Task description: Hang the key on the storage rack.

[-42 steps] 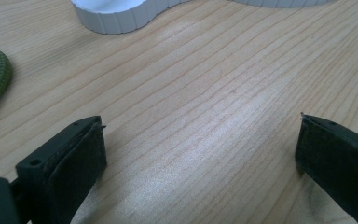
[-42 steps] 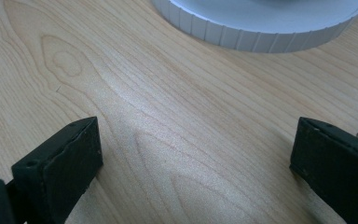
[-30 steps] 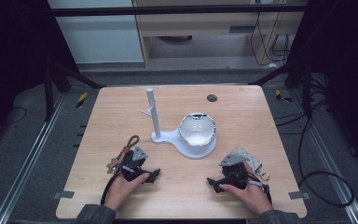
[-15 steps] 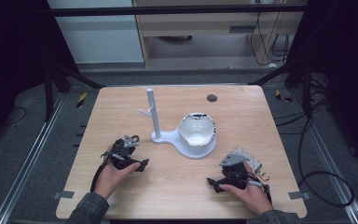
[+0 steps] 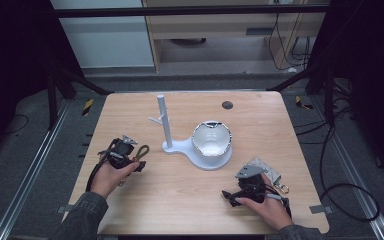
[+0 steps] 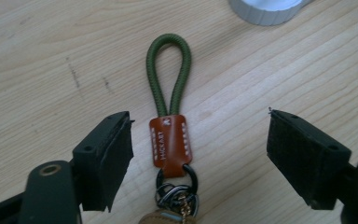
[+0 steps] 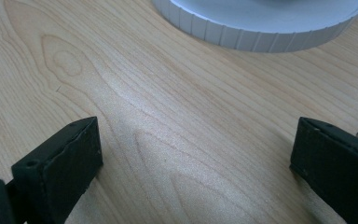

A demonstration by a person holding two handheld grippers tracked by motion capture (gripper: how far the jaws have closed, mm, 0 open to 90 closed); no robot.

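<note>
Scene: a person at a wooden table (image 5: 190, 205) works a two-jaw gripper in each hand, under a fixed overhead camera.

Key ring: a green cord loop (image 6: 168, 70) with a brown leather tab (image 6: 169, 143) and a clump of metal rings (image 6: 177, 193) lies on the near left of the table, its loop pointing toward the stand.

Left gripper (image 5: 139, 159): its jaws have just been closing, yet a gap shows on either side of the leather tab; the pads (image 6: 116, 156) straddle the tab without pressing it.

Right gripper (image 5: 230, 196): rests at the near right, jaws wide apart over bare wood, holding nothing.

Stand: a white post with small pegs (image 5: 163, 120) rises from a flat white base (image 5: 180, 148) at mid-table; a white bowl-shaped cup (image 5: 210, 139) sits on the base's right end.

Other items: a small grey pouch (image 5: 266, 170) lies just beside the right hand; a dark round spot (image 5: 227, 105) marks the far edge.

Progress: early, by my reading. The key ring is lined up between the jaws but not gripped or lifted. Left to do, apparently: close on the tab, raise it, and carry the loop to a peg on the post.
</note>
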